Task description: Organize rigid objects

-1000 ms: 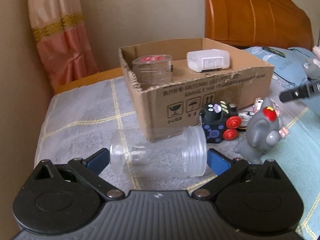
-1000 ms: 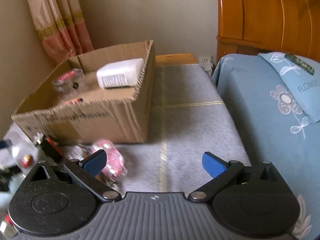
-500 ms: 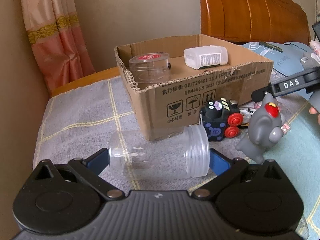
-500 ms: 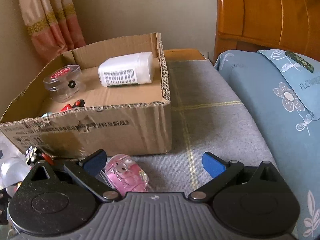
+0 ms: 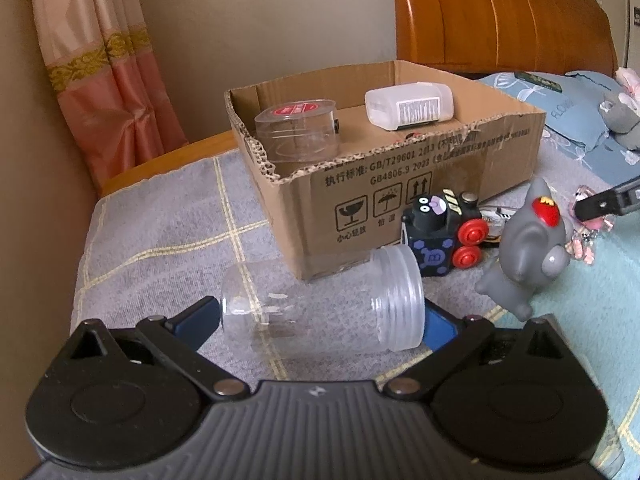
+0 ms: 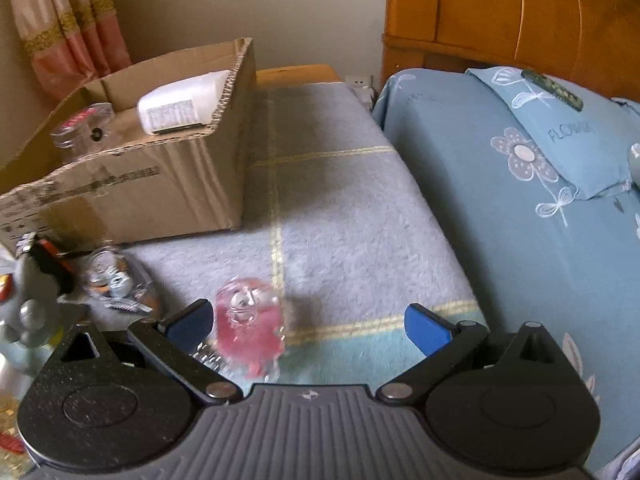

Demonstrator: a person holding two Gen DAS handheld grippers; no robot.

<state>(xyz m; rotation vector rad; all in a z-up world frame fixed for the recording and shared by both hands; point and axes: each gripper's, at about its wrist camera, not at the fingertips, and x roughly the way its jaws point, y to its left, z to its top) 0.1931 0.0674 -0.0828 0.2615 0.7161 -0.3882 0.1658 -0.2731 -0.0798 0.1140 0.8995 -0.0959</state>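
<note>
Item: clear plastic jar [image 5: 324, 304], lying on its side on the grey blanket [image 5: 160, 232] at 6 o'clock of the cardboard box [image 5: 400, 184]; long axis ran 9-to-3, threaded mouth toward 3. Left gripper [image 5: 320, 316] pinched it end to end, base and mouth against the pads, presumably for lifting into the box. Right gripper [image 6: 308, 324] was spread, a blurred pink toy [image 6: 250, 320] beside its left finger, ungrasped.

Beige wall [image 5: 260, 20], pink curtain [image 5: 100, 80], orange wooden headboard [image 6: 520, 12], blue bedding [image 6: 500, 220].
</note>
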